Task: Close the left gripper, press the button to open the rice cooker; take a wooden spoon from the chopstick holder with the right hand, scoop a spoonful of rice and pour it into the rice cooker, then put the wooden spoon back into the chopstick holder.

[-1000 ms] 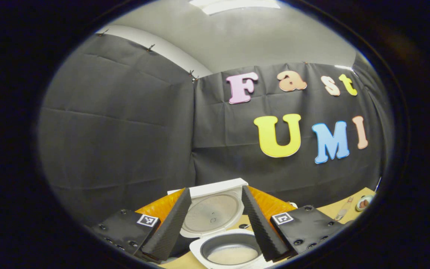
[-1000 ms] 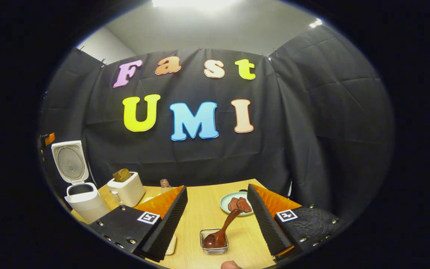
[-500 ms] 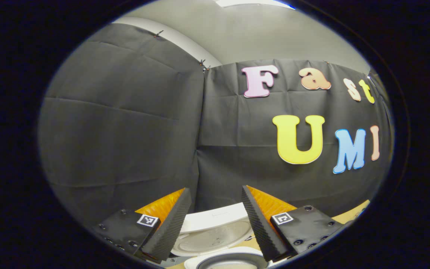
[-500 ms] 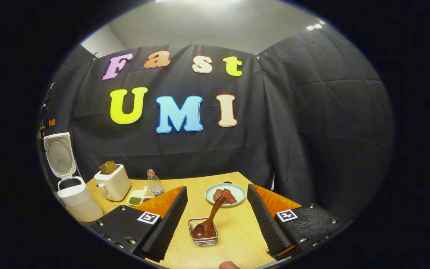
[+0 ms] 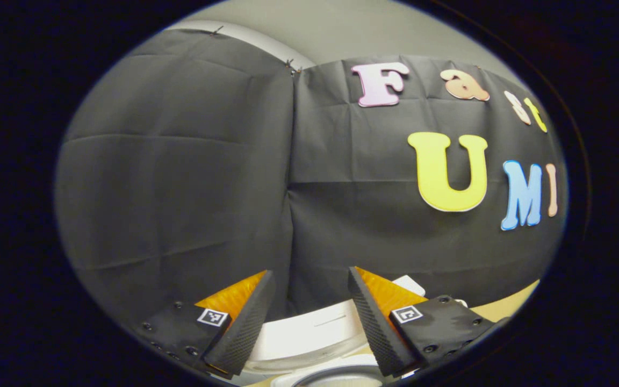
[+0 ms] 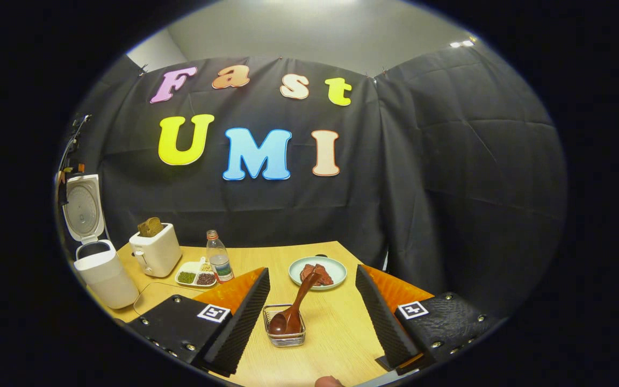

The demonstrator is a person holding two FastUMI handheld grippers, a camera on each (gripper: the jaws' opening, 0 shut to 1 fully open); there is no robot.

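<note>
While right claw (image 6: 312, 317) gapes: one wooden spoon (image 6: 294, 309), one holder (image 6: 285, 337).

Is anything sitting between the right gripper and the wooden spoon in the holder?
Nothing visible. The right gripper is open, and the dark brown wooden spoon leans in the small wire-mesh chopstick holder straight ahead between its fingers, with bare light wooden table in front.

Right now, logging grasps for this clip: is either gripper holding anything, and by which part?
Nothing is held. The right gripper is open, apart from the wooden spoon resting in the chopstick holder. The left gripper is open above the rice cooker.
</note>
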